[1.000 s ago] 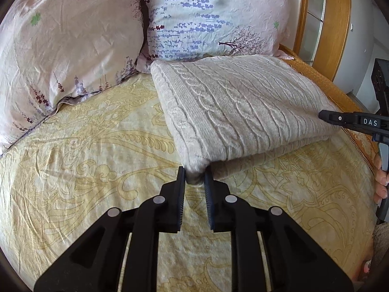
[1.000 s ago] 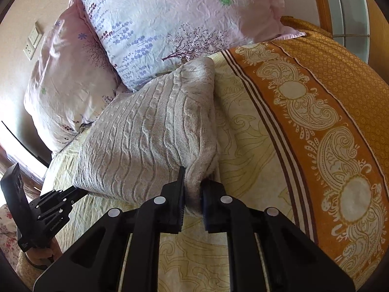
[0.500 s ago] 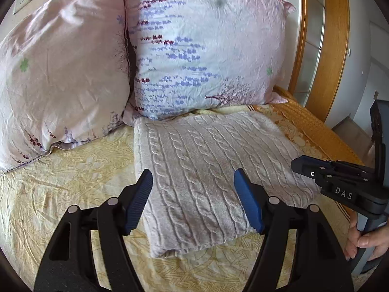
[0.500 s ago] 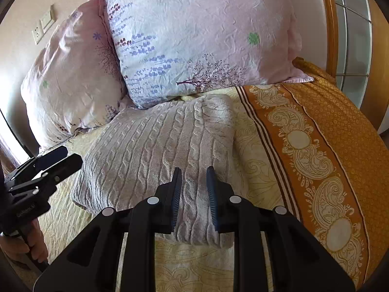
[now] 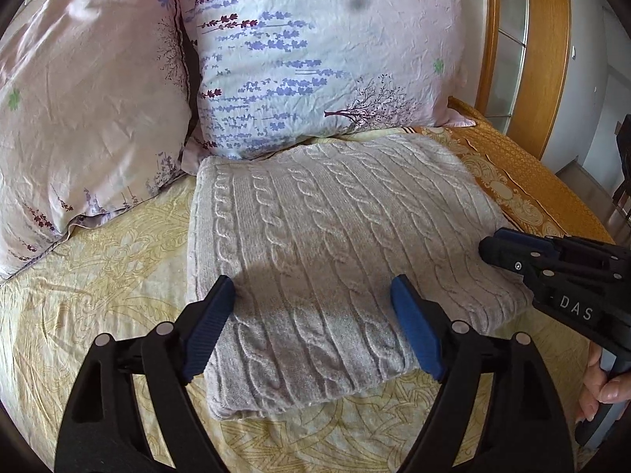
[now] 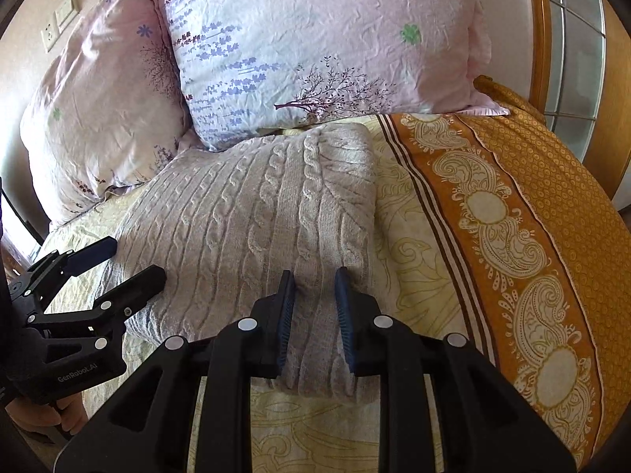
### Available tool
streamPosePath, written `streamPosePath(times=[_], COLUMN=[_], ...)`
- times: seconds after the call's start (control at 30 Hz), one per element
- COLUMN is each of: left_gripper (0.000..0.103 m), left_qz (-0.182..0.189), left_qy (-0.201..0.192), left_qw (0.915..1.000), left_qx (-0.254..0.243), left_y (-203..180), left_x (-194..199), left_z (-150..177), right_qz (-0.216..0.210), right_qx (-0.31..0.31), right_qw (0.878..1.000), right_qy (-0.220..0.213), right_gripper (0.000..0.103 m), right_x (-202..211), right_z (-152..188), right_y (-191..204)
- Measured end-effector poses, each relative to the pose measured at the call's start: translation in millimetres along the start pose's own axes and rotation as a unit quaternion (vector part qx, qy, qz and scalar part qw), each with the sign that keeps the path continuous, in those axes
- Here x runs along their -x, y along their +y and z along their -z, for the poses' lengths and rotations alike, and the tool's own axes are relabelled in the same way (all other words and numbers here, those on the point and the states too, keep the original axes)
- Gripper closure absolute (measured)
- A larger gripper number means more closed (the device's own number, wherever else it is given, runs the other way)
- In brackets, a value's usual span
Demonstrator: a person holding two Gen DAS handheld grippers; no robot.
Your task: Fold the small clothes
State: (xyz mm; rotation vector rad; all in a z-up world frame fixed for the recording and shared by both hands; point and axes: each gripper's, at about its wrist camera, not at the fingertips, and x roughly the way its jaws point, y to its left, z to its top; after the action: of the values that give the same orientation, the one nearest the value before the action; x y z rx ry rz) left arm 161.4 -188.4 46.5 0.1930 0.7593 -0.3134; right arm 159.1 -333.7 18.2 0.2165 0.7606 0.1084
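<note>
Left tongs [image 5: 311,315] just spread wide, right tongs [image 6: 315,307] slightly parted, both empty above folded sweater [image 5: 335,236]. Withdraw toward 6 o'clock without snagging.

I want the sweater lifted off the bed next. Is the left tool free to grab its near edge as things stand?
Probably yes. The left tool has just been opening and stands wide over the folded sweater, gripping nothing. The right tool hovers at the far side, clear of that edge.
</note>
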Motion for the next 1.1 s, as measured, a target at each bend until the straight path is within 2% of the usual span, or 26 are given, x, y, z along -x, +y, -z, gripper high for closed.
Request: streamPosePath(times=[0.77,0.97,1.03,1.1], left_gripper=[0.006,0.003,0.003,0.003], left_qz=[-0.040,-0.036,-0.028,-0.010], left_qy=[0.009,0.007,0.006,0.008], left_qw=[0.9984,0.9983,0.9986,0.9996], left_qx=[-0.039,-0.045,-0.045,-0.024], left_y=[-19,-18,-15,-4], left_x=[-15,-14,-9,-1], left_z=[8,8,8,7], right_qz=[0.003,-0.003,-0.024,-0.068], right_qx=[0.036,0.044,0.040,0.023], right_qw=[0.999,0.999,0.998,0.996], right_qy=[0.009,0.018,0.033,0.044], right_gripper=[0.076,0.075,0.064,0.034], right_x=[-2,-2,-1,4], right_z=[2,2,-1,-5], right_y=[4,4,3,-1])
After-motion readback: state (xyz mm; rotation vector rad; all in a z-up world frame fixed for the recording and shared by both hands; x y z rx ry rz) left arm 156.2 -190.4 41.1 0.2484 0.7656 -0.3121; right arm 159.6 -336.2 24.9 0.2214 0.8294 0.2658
